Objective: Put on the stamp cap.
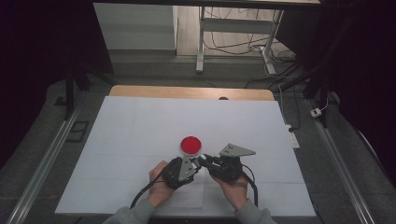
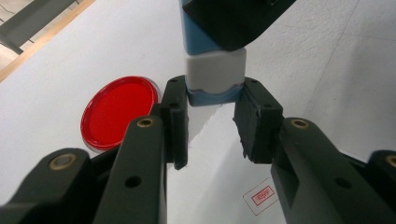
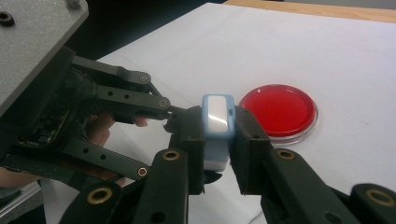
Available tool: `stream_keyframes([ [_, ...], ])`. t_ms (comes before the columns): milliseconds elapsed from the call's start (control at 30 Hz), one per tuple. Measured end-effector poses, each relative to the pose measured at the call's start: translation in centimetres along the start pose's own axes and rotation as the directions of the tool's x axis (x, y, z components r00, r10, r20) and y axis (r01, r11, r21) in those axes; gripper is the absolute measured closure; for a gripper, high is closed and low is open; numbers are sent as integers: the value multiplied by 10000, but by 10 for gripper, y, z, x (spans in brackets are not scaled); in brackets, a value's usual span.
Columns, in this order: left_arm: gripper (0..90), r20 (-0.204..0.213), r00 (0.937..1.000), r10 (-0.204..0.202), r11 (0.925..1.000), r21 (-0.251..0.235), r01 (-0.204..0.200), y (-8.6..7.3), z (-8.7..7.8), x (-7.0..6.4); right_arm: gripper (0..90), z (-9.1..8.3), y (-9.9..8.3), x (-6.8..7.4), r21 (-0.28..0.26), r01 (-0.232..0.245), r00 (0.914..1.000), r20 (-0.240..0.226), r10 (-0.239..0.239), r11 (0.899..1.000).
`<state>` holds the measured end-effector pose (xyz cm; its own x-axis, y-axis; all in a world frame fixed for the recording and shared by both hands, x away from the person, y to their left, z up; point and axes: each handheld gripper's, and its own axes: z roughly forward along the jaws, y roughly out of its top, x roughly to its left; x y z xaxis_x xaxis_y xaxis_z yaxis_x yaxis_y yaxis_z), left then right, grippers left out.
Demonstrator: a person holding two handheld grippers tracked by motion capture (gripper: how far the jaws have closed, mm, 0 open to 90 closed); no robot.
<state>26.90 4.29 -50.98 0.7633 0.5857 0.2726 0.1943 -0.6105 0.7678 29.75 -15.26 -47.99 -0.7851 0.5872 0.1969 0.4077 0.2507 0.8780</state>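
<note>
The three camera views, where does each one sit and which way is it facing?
High view: above the person's side, facing forward and down on the table; both hands and the left gripper show.
Left gripper view: looks along its jaws at the blue-and-white block.
Right gripper view: the right gripper clamps the block.
Both gripper views share the red dish.
</note>
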Motion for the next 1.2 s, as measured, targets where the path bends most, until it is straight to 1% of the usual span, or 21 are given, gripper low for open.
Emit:
stream_keyframes([
  [67,658,0,10000,-38,10000,19,38,0,0,0,758,0,0,0,31,19,10000,16,-19,10000],
  [100,658,-31,9999,-121,9999,12,121,0,0,0,757,0,0,1,21,24,10000,48,-24,10000],
  [167,658,79,9996,-276,9996,32,276,1,0,1,758,0,-1,2,52,56,9999,96,-56,10000],
  [267,658,107,9996,-245,9997,36,244,0,0,1,758,1,-1,3,46,105,9998,158,-106,9999],
  [367,657,150,9996,-233,9997,-75,235,-1,0,2,757,0,0,1,94,68,9999,74,-69,9999],
  [567,655,175,9995,-260,9996,-99,262,-1,0,3,756,-3,3,0,-52,96,9999,35,-95,9999],
  [900,649,284,9987,-416,9990,-176,421,-1,0,5,756,-3,3,1,-218,193,9998,61,-192,9996],
  [1100,642,417,9978,-507,9985,-190,515,-2,-1,7,755,-3,2,1,-309,236,9997,51,-234,9992],
  [1200,631,474,9967,-653,9975,-254,666,-2,-1,8,755,-3,2,1,-331,258,9997,19,-257,9991],
])
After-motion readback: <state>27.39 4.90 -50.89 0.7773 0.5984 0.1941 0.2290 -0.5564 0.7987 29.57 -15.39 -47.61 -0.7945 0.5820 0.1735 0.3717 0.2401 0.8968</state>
